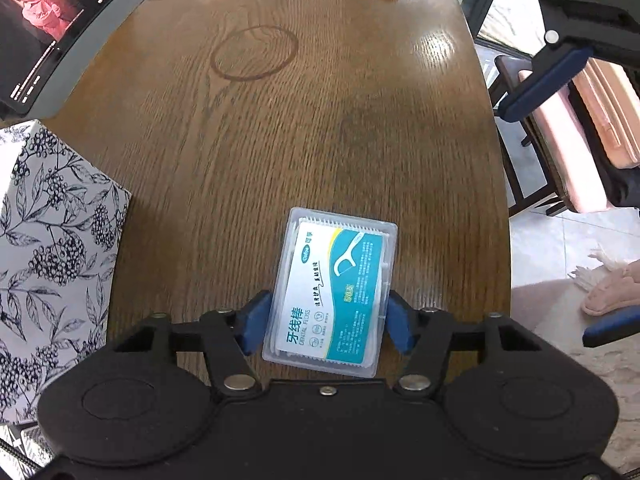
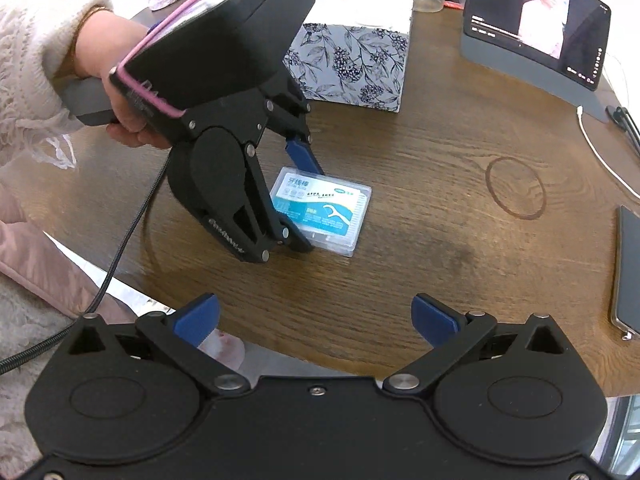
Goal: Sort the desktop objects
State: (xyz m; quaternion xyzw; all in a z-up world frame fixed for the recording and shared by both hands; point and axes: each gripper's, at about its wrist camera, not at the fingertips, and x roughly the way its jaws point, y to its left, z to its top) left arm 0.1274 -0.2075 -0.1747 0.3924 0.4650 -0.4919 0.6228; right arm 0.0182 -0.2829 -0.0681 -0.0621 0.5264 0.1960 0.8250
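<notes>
A clear plastic dental floss box (image 1: 336, 280) with a white and teal label lies flat on the brown wooden table (image 1: 280, 140). My left gripper (image 1: 326, 322) is shut on the box, one blue finger against each long side near its close end. The right wrist view shows the same box (image 2: 332, 216) on the table with the left gripper (image 2: 310, 208) clamped on it, held by a person's hand (image 2: 112, 64). My right gripper (image 2: 316, 316) hangs open and empty over the table's near edge, well short of the box; it also appears at the right as the right gripper (image 1: 548, 226).
A floral-print box (image 1: 52, 260) stands left of the floss box. A lit tablet (image 2: 536, 20) leans at the back, a white cable (image 2: 600, 152) beside it. A phone (image 2: 628, 272) lies at the table's right side. A chair with a pink cushion (image 1: 568, 140) stands past the edge.
</notes>
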